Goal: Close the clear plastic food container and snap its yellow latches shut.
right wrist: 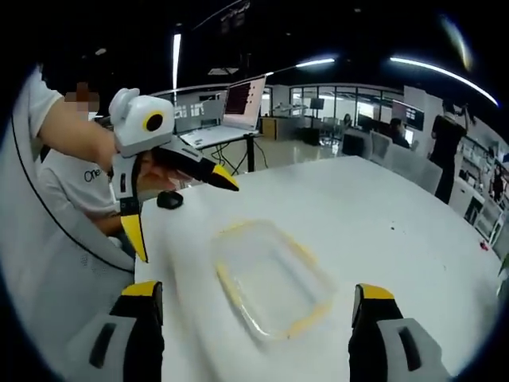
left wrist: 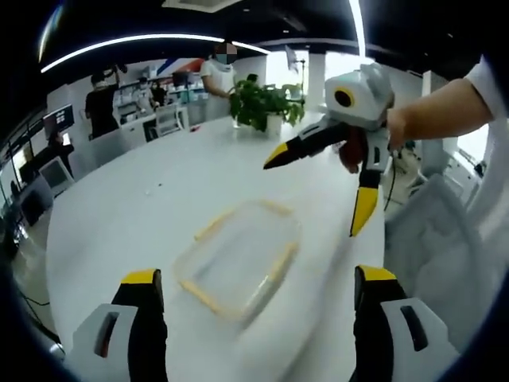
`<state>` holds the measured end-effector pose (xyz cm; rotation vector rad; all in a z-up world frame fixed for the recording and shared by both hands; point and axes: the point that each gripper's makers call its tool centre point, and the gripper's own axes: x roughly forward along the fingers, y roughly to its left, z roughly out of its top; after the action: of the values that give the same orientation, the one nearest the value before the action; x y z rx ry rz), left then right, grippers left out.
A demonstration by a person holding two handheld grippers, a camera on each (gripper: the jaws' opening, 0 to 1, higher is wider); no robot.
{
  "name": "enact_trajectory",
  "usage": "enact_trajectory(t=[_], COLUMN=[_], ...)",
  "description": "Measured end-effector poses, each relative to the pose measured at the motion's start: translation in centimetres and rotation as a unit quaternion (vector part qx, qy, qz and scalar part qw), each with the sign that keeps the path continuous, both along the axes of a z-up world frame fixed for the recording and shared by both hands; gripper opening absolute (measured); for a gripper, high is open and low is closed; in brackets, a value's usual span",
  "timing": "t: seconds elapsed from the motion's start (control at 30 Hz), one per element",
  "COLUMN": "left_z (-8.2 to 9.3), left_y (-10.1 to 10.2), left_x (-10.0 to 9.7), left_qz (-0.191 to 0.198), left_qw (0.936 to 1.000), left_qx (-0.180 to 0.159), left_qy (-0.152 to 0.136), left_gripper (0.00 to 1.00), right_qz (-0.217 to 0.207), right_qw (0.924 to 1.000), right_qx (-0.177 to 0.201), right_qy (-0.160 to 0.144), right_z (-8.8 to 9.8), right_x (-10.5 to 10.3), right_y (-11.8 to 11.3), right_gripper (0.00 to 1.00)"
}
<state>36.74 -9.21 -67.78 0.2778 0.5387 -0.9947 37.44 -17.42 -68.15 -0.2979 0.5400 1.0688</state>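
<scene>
Clear plastic food container (left wrist: 238, 259) sits flat on the white table (left wrist: 143, 207), dead ahead of the left gripper (left wrist: 258, 278), between its two jaw tips in the left gripper view. Yellow latches (left wrist: 278, 259) show as blurred yellow strips along the container's edges; can't tell whether they are snapped or whether the lid is fully seated.

Left gripper jaws spread wide, nothing between them. Right gripper (left wrist: 330, 187) comes into the left gripper view at about 2 o'clock of the container, above the table, jaws splayed apart, empty, not touching the container.

In the right gripper view the container (right wrist: 270, 278) lies ahead between the jaws of the right gripper (right wrist: 254, 290), and the left gripper (right wrist: 179, 211) hangs at about 10 o'clock of it, jaws parted, clear of the rim.

Potted plant (left wrist: 266, 103) stands at the far table edge, 12 o'clock.

Step, as I judge it: approach, both grippers above the container, no contact. Next move likely needs one gripper lowered to steady the lid while the other presses a latch down.
</scene>
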Motion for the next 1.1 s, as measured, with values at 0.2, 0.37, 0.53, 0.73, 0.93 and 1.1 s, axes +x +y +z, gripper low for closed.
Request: enact_trajectory(t=[0.2,0.37,0.53,0.73,0.93,1.1], left_z=[0.9,1.3,1.6,2.1,2.2,2.3], left_y=[0.0,0.0,0.0,0.0,0.3,0.9], left_x=[-0.9,-2.0,-2.8,-3.7,-4.8,-5.6], left_qz=[0.015,0.021,0.02,0.028,0.032,0.041], left_qw=[0.9997,0.9995,0.9995,0.9993,0.9991,0.9986], left_qx=[-0.02,-0.022,-0.022,-0.024,-0.027,-0.031], left_qy=[0.005,0.006,0.007,0.004,0.007,0.009], left_gripper=[0.99,0.98,0.97,0.96,0.95,0.95], right_qz=[-0.001,-0.006,-0.012,-0.029,-0.041,-0.048], right_qw=[0.9999,0.9998,0.9998,0.9992,0.9983,0.9975], right_qx=[0.006,0.013,0.014,0.026,0.042,0.051], right_qy=[-0.008,-0.012,-0.012,-0.008,-0.007,-0.009], right_z=[0.9,1.6,1.7,2.0,2.6,2.9], right_x=[-1.3,-2.5,-3.5,-4.7,-6.0,-7.3], right_y=[-0.1,-0.6,-1.4,-2.5,-3.0,-3.3], right_gripper=[0.99,0.99,0.99,0.99,0.99,0.99])
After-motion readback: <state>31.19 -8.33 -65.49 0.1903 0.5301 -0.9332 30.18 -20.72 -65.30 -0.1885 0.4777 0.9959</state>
